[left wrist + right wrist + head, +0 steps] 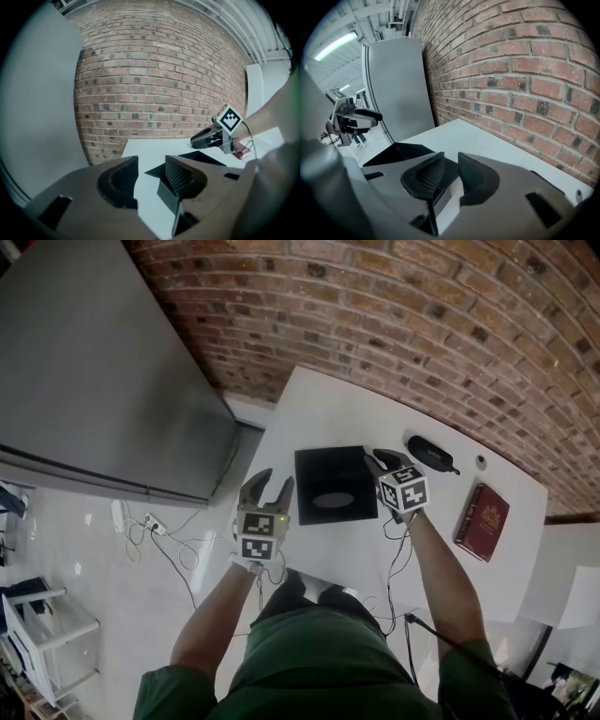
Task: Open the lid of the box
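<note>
- Right gripper [451, 161]: jaws nearly together with a slim gap left. Nothing is clenched. They hang over the 2 o'clock corner of the box [335, 486].
- Left gripper [152, 161]: jaws released and empty, at the counter's 9 o'clock edge, beside the box but apart from it.
- Box: black and flat, lid down, a pale oval on top, lying mid-counter.
- Counter [319, 409]: white and matte. A black case [431, 454] lies at 2 o'clock of the box and a red book [483, 519] at 4 o'clock, both apart from it.
- Room: a brick wall [422, 324] runs along the counter at 12 o'clock, and a grey cabinet [103, 381] stands at 10 o'clock. A pale glossy floor [94, 559] with cables [157, 529] lies at 8 o'clock.
</note>
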